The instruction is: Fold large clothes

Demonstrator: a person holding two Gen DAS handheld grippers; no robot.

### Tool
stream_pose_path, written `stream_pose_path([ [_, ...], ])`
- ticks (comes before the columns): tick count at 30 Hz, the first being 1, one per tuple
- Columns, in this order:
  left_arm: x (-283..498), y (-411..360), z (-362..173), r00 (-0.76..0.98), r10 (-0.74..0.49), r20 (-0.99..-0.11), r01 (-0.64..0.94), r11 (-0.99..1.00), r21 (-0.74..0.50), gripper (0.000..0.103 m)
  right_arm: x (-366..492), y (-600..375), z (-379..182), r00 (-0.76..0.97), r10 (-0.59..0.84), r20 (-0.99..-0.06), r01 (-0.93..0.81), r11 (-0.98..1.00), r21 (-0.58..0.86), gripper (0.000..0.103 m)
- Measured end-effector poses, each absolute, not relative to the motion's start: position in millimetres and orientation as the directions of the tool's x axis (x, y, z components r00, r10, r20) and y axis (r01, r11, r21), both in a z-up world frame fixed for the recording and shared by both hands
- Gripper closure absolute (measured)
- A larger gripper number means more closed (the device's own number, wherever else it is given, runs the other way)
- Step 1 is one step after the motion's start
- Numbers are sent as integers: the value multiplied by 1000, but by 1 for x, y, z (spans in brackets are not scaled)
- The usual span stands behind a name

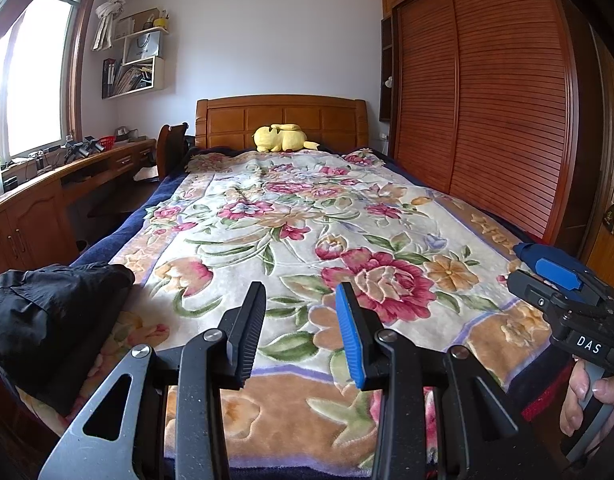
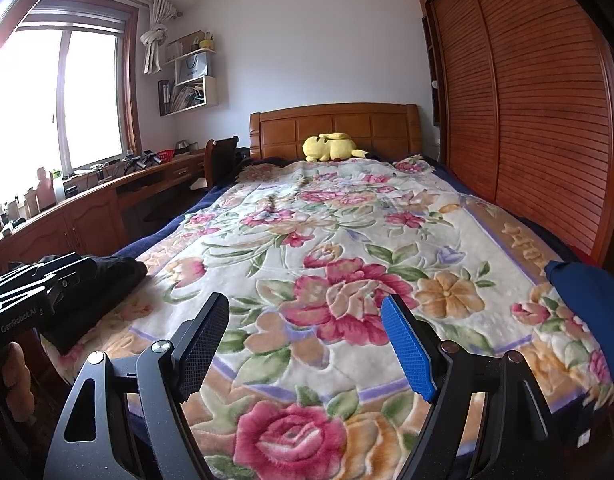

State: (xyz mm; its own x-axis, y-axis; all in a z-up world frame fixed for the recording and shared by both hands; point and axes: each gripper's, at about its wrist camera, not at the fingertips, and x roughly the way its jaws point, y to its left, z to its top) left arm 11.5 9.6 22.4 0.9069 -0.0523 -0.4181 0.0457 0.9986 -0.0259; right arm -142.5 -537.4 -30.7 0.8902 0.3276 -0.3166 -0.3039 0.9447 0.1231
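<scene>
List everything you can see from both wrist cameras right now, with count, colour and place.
black garment: one, black, crumpled on the bed's near left corner
blue garment: one, dark blue, on the bed's near right edge
floral blanket: one, cream with pink and orange flowers, spread over the bed
plush toy: one, yellow, against the headboard
headboard: one, brown wood, far end
wardrobe: one, reddish slatted doors, right wall
desk: one, brown, cluttered, under the window on the left
wall shelves: white, left of the headboard
left tongs: open, empty, above the blanket
right tongs: open wider, empty
</scene>
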Motion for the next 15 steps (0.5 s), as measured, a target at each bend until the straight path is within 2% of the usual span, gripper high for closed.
stream_pose_path([
  [15, 11, 10, 22, 907, -52, -419, 45, 999, -26, 66, -141, -537, -30, 889, 329, -319, -303, 944, 128, 23],
])
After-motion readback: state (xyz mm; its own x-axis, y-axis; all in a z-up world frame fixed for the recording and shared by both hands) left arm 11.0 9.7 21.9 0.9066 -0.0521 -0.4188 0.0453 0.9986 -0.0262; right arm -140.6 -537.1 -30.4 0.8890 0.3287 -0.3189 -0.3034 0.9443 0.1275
